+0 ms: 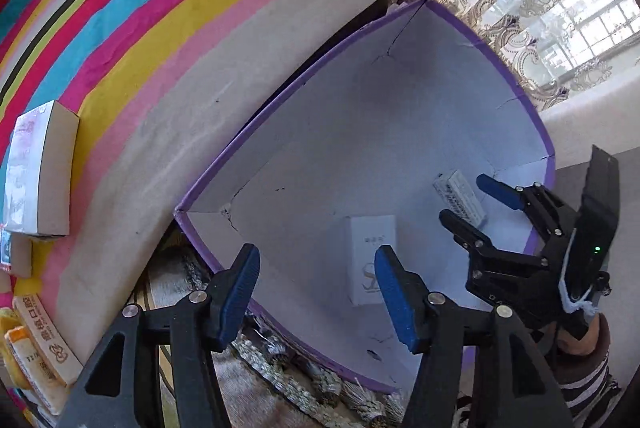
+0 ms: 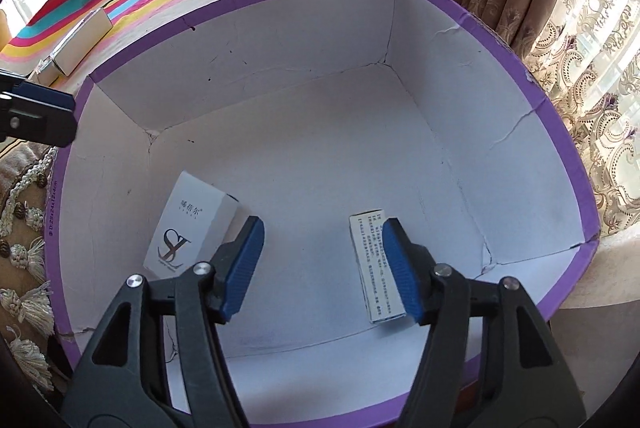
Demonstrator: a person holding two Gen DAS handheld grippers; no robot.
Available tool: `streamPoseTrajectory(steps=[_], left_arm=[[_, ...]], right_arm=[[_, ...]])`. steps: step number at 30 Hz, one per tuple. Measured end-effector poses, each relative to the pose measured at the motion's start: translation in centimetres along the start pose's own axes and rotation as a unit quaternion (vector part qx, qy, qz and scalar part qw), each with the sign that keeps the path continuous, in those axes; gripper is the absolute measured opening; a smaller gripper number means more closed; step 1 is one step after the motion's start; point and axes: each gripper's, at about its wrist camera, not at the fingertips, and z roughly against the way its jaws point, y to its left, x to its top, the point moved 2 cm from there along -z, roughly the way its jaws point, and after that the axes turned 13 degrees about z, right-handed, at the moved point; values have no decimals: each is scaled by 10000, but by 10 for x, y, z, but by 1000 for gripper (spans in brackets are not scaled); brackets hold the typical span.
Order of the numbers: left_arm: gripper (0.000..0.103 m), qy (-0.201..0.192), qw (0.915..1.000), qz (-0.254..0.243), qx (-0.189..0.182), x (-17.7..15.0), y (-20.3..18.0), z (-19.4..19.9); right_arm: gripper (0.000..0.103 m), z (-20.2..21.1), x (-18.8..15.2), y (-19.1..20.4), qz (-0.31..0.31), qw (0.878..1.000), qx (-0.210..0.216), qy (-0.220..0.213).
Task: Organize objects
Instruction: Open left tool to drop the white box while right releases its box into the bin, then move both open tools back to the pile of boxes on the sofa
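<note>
A large purple-rimmed cardboard box [image 2: 540,95] with a white inside holds two small cartons. A white carton with an "SL" logo [image 2: 192,228] lies at the left of its floor; it also shows in the left wrist view [image 1: 370,256]. A narrow white carton with printed text [image 2: 372,268] lies at the right, just beside my right gripper's right finger; it also shows in the left wrist view [image 1: 460,197]. My right gripper [image 2: 322,268] is open and empty, low inside the box. My left gripper [image 1: 316,296] is open and empty over the box's near rim [image 1: 224,167]. The right gripper [image 1: 472,199] shows in the left wrist view.
A striped multicoloured cloth [image 1: 160,7] covers the surface left of the box. On it lie a white boxed item [image 1: 38,167] and several small packets [image 1: 40,340]. A tasselled cushion edge [image 2: 24,252] lies beside the box. Curtains [image 2: 580,27] hang behind.
</note>
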Motion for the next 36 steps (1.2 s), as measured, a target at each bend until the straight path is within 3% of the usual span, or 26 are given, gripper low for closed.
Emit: streamPoseTrajectory(steps=[1,8,13,16,18,21,26,31,36], left_arm=[[59,60,9997,96,199,3,5,-6],[53,68,9986,203,486,-14,17,-9],[54,-158,9995,285,56,-26,20,5],[55,-555,9970,436,-307,-40,28,30],[56,-918,9939,505,-347,-51,35,50],[56,-1606,9849,490,-419,-67,49,84],[57,-2777,9593,409,-317,-79,73,132],[60,-3306,9410,696,-177,-99,100,158],[66,-3606,9246,1231,-24,-134,148,177]], right_arm=[[66,-1,0,0,3,10000,-23,-14],[68,-5,9,0,210,9993,-198,-217],[69,-6,10,1,277,9993,-245,-56],[69,9,7,0,251,9991,-323,-92],[70,21,11,0,234,9990,-333,-194],[73,46,23,7,284,9977,-343,-513],[82,88,51,36,608,9916,-281,-1105],[89,119,78,78,993,9814,-159,-1636],[90,136,96,113,1140,9758,99,-1861]])
